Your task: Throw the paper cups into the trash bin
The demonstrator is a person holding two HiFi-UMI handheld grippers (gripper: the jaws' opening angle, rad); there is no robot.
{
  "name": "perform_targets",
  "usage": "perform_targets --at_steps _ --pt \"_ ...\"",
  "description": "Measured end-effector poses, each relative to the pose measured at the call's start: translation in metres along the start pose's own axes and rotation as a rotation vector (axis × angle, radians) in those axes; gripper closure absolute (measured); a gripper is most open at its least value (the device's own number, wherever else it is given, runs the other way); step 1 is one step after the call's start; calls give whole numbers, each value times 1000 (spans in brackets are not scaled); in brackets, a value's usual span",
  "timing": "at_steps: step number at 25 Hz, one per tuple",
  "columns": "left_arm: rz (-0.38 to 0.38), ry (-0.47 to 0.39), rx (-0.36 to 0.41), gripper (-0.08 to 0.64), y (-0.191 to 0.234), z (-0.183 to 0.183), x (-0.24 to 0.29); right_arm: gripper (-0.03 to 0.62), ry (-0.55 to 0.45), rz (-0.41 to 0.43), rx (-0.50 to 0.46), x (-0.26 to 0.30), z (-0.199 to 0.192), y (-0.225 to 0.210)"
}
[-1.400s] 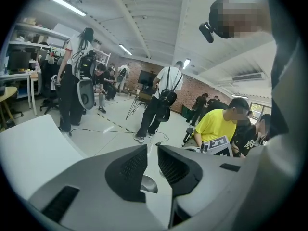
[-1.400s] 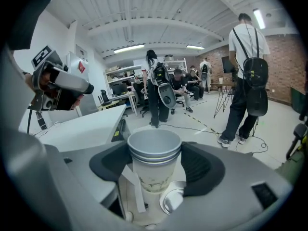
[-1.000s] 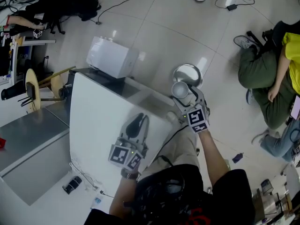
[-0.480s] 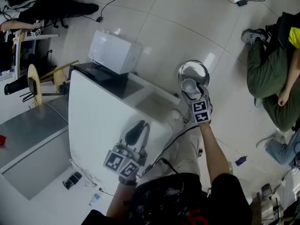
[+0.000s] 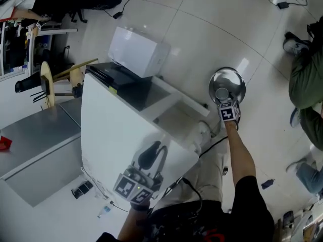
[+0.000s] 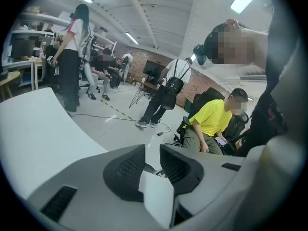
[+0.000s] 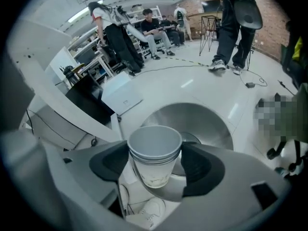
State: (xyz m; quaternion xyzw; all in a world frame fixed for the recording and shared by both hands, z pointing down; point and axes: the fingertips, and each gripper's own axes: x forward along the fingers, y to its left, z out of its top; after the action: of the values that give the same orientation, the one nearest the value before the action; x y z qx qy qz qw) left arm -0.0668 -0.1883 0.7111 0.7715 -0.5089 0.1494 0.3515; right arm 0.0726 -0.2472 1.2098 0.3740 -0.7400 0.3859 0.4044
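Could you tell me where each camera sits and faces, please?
Head view: person's head, steeply down; table, trash bin, left gripper, right gripper, forearm.
Left gripper view: on that gripper, across the room; empty jaws.
Right gripper view: on that gripper, down at bin; jaws gripping paper cups.
Shared: head and right gripper views show bin, cups.

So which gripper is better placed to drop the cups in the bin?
Right: the right gripper holds the paper cups above the trash bin; the left gripper holds none, over the table.
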Motion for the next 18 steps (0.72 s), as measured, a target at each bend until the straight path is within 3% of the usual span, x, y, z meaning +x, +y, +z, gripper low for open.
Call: perform_targets --at_steps 6,10,15,18 --pt "16 10 10 466 9 -14 -2 238 171 -41 -215 4 -11 2" --pt "17 4 0 457 8 -21 -4 237 185 -23 -165 -18 -36 8" --pt "7 -9 79 457 -11 -5 -7 238 181 -3 -191 -89 -52 19" --pt "-35 -29 32 457 -28 13 -28 238 209 51 -190 -134 -78 44"
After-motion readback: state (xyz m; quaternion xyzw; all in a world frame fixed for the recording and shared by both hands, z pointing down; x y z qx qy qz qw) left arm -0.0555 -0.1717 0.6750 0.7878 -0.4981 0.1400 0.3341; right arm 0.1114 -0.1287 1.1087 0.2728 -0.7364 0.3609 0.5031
